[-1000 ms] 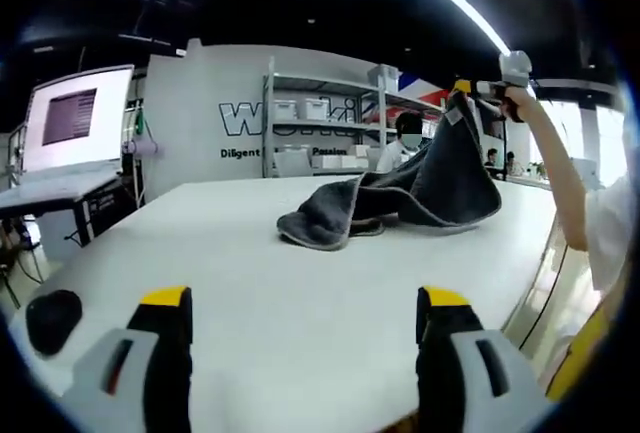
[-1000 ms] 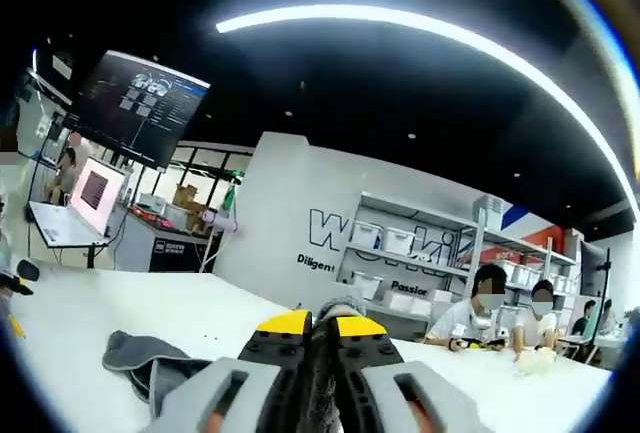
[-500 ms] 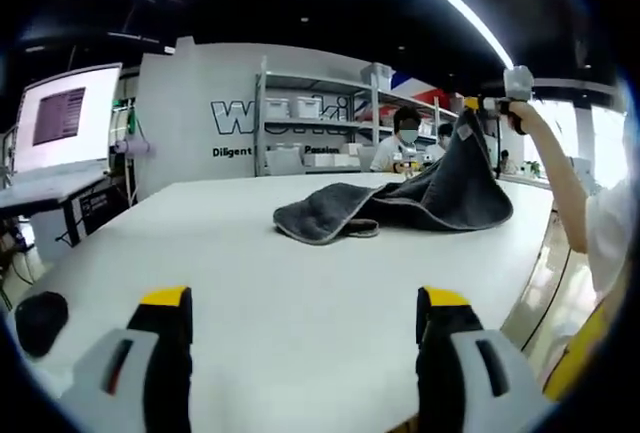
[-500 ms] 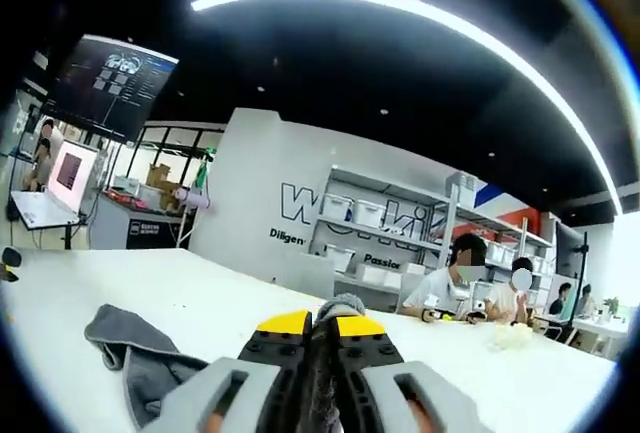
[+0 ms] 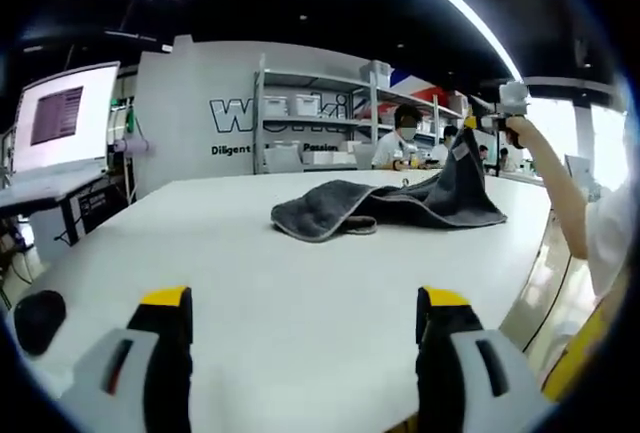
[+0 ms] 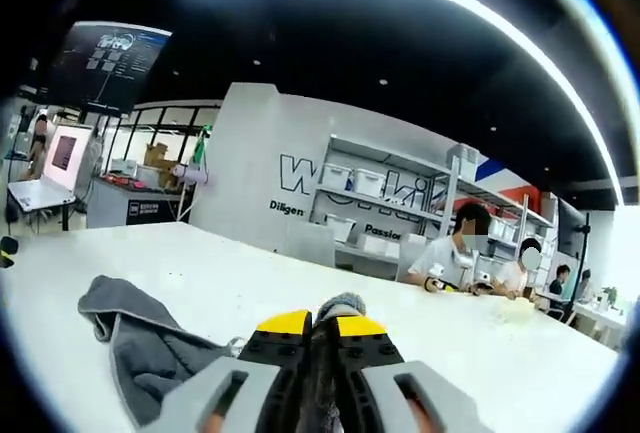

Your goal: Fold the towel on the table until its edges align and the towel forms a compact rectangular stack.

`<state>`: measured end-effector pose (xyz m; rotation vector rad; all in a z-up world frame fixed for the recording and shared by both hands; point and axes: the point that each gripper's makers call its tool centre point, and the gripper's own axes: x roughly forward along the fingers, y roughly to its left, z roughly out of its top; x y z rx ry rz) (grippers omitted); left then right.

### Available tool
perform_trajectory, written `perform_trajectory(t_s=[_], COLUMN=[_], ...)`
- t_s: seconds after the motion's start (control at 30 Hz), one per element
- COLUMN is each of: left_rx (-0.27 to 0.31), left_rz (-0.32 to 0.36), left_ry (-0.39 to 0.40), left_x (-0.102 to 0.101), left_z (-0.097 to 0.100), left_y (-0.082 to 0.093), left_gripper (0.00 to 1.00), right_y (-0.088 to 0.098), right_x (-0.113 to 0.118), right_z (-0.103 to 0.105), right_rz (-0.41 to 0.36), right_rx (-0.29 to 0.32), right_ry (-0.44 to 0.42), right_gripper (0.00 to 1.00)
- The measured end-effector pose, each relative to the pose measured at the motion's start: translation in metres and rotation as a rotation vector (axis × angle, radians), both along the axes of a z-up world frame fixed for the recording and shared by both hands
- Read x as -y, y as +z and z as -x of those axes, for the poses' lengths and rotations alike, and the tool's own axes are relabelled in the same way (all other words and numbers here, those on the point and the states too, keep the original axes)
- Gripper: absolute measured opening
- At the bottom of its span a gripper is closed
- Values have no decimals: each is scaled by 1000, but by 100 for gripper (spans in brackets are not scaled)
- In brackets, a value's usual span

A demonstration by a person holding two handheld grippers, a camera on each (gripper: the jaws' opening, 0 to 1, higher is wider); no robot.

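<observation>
The left gripper point(image 5: 301, 315) was held low with its jaws spread wide. The right gripper point(image 6: 320, 330) was raised by an outstretched arm point(image 5: 560, 208), jaws clamped on gray cloth.

Monitor point(image 5: 68, 115) lit at left; shelving point(image 5: 320, 133) with bins against wall; seated people point(image 6: 450, 258) behind.
</observation>
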<state>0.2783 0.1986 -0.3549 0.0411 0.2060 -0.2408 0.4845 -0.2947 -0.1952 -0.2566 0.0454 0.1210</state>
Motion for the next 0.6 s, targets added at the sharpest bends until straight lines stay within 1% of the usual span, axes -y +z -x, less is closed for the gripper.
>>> perform_trajectory(t_s=[0.07, 0.13, 0.2, 0.3, 0.33, 0.43, 0.53, 0.6], left_rx=[-2, -3, -3, -4, -5, -6, -7, -7], left_rz=[0, 0, 3, 2, 1, 1, 0, 0], left_ry=[1, 3, 6, 6, 5, 2, -1, -1], left_x=[0, -1, -2, -2, -2, -1, -1, 0], left_z=[0, 0, 0, -1, -1, -1, -2, -2], left_y=[-1, -1, -2, -2, -3, -3, -4, -4], left_gripper=[98, 98, 98, 98, 98, 98, 98, 98], right_y=[-11, -18, -32, -45, -54, -67, -86, -96], right_x=[2, 3, 6, 8, 10, 14, 22, 27], right_z=[-2, -5, -9, -12, -13, -16, -18, -19], right_rz=[2, 1, 0, -2, -5, -15, -20, -24], right_rx=[-23, -37, -67, -94, -114, -138, -183, -204], right_ry=[-6, -10, -17, -19, -23, -32, -46, -55], right_gripper=[8, 8, 8, 8, 8, 8, 8, 8])
